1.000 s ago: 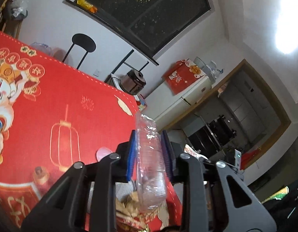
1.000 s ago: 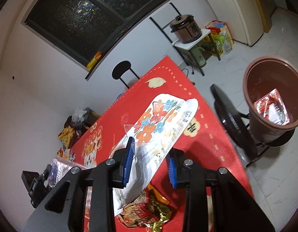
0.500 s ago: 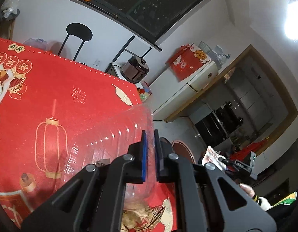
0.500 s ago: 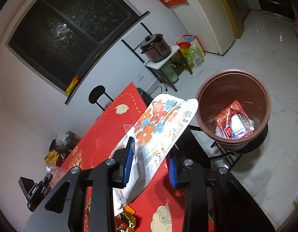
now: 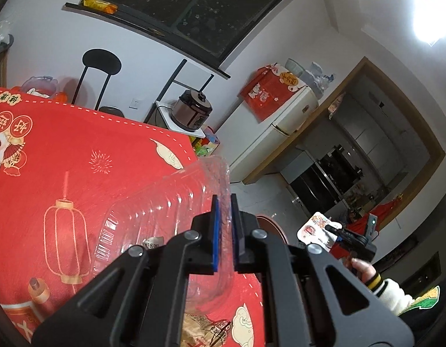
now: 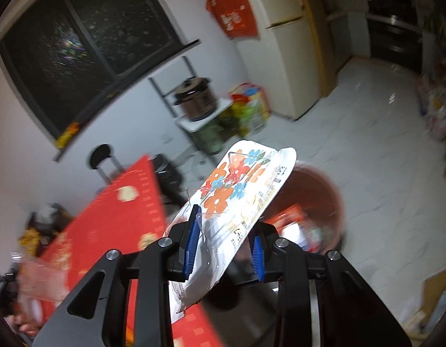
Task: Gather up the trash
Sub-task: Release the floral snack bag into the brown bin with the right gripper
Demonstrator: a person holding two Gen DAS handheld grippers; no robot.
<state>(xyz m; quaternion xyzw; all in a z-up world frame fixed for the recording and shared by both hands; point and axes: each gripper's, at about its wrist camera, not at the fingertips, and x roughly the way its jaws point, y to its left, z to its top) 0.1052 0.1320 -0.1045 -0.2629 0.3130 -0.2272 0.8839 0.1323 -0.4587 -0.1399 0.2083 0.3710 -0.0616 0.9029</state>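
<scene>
The left gripper [image 5: 225, 232] is clenched on the wall of a clear plastic clamshell container [image 5: 153, 225], carried above the red tablecloth [image 5: 78, 159]. The right gripper [image 6: 225, 244] grasps a floral-printed tray lid [image 6: 237, 190], positioned for release over the brown trash bin [image 6: 324, 196] at 2 o'clock.

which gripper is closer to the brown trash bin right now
Right. The right gripper, holding the flowered wrapper, sits just before the brown bin; the left gripper holds a clear tray over the table.
</scene>
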